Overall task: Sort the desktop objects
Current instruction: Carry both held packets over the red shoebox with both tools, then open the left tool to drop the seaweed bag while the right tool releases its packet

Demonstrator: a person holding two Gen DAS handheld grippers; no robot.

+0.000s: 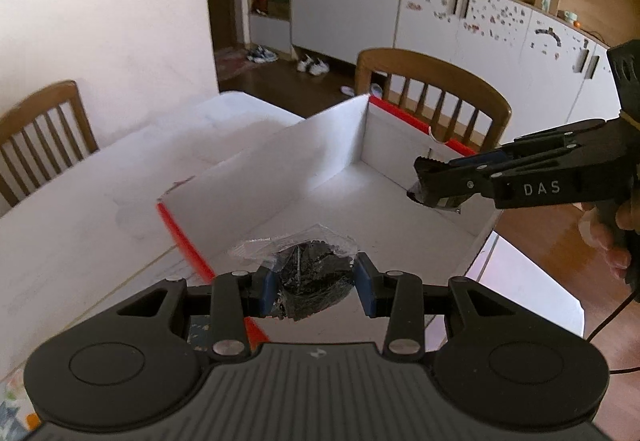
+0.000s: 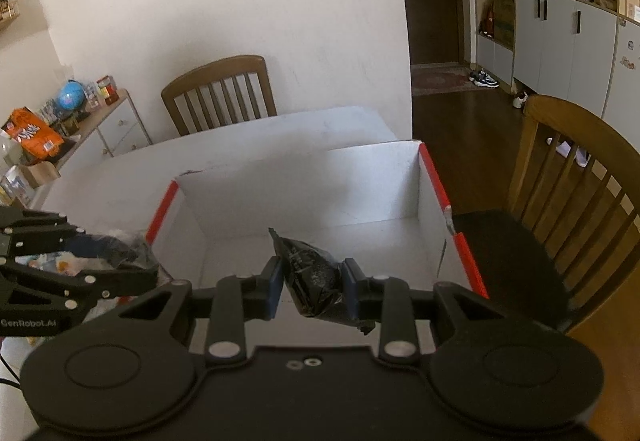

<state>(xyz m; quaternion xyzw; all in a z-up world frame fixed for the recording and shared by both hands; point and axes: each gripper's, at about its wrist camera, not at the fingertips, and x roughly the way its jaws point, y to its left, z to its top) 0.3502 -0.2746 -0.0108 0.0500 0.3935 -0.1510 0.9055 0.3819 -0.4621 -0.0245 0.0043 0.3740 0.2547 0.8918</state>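
Observation:
A white cardboard box [image 1: 328,145] with red rim edges stands open on the white table; it also shows in the right wrist view [image 2: 360,193]. My left gripper [image 1: 316,287] is shut on a clear plastic bag of black pieces [image 1: 312,273], held over the box's near left edge. My right gripper [image 2: 310,281] is shut on a small black packet [image 2: 312,277], held above the box's near side. From the left wrist view the right gripper [image 1: 430,185] hangs over the box's right part. From the right wrist view the left gripper [image 2: 132,261] is at the box's left edge.
Wooden chairs [image 1: 436,97] [image 2: 224,89] [image 2: 580,181] stand around the table [image 1: 80,209]. A side cabinet with snacks and a globe [image 2: 72,97] stands far left. White cabinets [image 1: 480,25] line the far wall. Colourful items [image 2: 64,265] lie on the table under the left gripper.

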